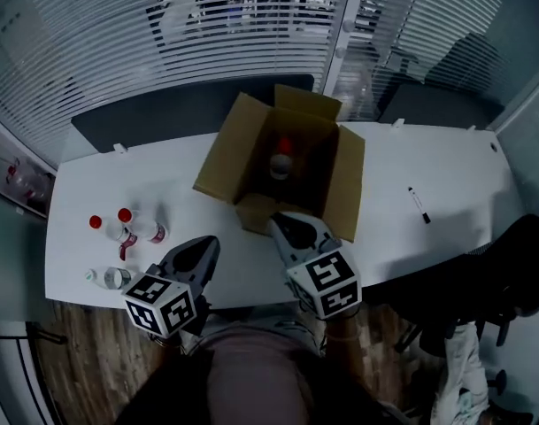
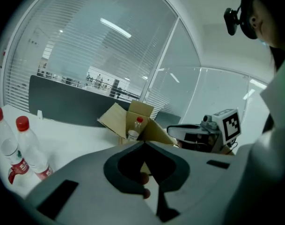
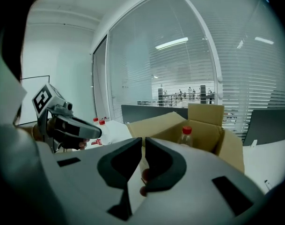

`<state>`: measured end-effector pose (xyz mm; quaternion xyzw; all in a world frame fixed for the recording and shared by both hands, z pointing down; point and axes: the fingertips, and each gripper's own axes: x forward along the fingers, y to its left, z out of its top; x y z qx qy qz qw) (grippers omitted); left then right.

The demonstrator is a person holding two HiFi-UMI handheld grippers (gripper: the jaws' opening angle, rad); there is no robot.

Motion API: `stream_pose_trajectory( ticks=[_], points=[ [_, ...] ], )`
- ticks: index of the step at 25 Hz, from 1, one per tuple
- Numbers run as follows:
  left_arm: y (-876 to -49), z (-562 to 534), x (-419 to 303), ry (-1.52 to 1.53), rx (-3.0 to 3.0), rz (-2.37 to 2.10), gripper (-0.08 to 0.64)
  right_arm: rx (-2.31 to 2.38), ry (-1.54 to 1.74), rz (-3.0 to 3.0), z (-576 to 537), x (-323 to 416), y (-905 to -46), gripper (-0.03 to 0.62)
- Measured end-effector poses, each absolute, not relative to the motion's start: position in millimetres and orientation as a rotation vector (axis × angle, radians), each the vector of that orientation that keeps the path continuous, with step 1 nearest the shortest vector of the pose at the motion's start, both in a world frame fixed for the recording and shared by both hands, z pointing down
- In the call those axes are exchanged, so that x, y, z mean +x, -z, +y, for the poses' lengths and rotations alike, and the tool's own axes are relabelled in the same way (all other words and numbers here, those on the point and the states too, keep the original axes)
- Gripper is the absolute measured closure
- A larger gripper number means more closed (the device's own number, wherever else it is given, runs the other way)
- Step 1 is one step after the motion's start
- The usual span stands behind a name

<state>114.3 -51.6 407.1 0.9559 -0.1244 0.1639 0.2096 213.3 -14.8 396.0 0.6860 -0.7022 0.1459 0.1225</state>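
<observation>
An open cardboard box [image 1: 251,144] stands mid-table with a red-capped bottle [image 1: 281,156] upright inside. My right gripper [image 1: 280,222] is shut and empty, its tips just short of the box's near flap. My left gripper [image 1: 211,241] is also shut and empty, over the table's front edge to the left of the box. Two upright red-capped bottles [image 1: 127,222] and a lying bottle [image 1: 113,277] are left of it. The left gripper view shows the left gripper [image 2: 144,143], the box [image 2: 116,118] and two bottles [image 2: 32,149]. The right gripper view shows the right gripper [image 3: 143,139], the box [image 3: 205,125] and its bottle [image 3: 185,135].
A black marker pen [image 1: 419,204] lies on the white table [image 1: 428,166] to the right of the box. Dark partition panels [image 1: 163,113] and slatted blinds stand behind the table. An office chair [image 1: 508,273] sits at the right, past the table's corner.
</observation>
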Motion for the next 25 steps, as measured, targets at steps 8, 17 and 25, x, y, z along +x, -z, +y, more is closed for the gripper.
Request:
stream_pose_trajectory(
  ticks=[8, 17, 25],
  points=[
    [-414, -33, 152, -0.460, 2.643, -0.350, 0.552, 1.974, -0.445, -2.059, -7, 254, -399, 0.554],
    [-414, -58, 141, -0.442, 2.609, -0.428, 0.552, 1.978, -0.441, -2.065, -36, 270, -392, 0.552],
    [-414, -94, 133, -0.463, 2.586, -0.421, 0.552, 2.061, -0.442, -1.996, -72, 286, -384, 0.541]
  ],
)
